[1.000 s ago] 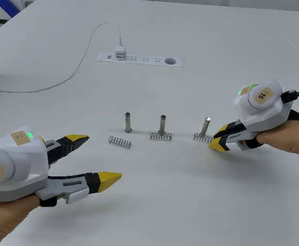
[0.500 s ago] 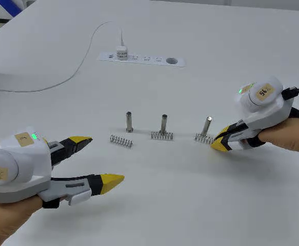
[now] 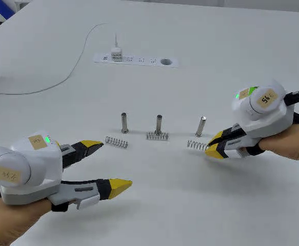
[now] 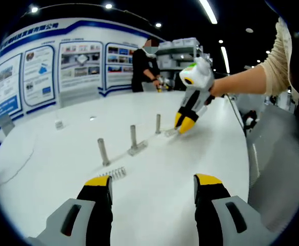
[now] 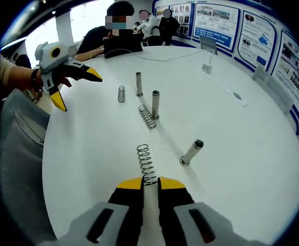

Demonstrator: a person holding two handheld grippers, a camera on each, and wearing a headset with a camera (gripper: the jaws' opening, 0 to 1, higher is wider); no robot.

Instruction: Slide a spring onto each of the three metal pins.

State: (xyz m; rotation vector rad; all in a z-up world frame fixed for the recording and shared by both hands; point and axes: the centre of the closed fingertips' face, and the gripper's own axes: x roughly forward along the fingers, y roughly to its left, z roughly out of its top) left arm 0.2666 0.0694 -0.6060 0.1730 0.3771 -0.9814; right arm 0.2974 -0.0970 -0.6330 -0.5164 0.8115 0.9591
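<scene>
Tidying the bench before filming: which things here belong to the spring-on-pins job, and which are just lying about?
Job: left pin, middle pin, right pin; left spring, middle spring, right spring, held by the right gripper.
Lying about: power strip, charger, cable.

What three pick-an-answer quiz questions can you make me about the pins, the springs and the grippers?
1. Where does the power strip lie?
A. beyond the metal pins
B. in front of them, nearest the person
C. on top of one

2. How many metal pins are there?
A. two
B. three
C. five

3. What is the right gripper doing?
A. gaping wide open
B. shut on a spring
C. shut on a pin

Answers:
1 A: the head view shows the strip past the row of pins.
2 B: three stand in a row.
3 B: in the right gripper view its jaws pinch one end of the spring.
</scene>
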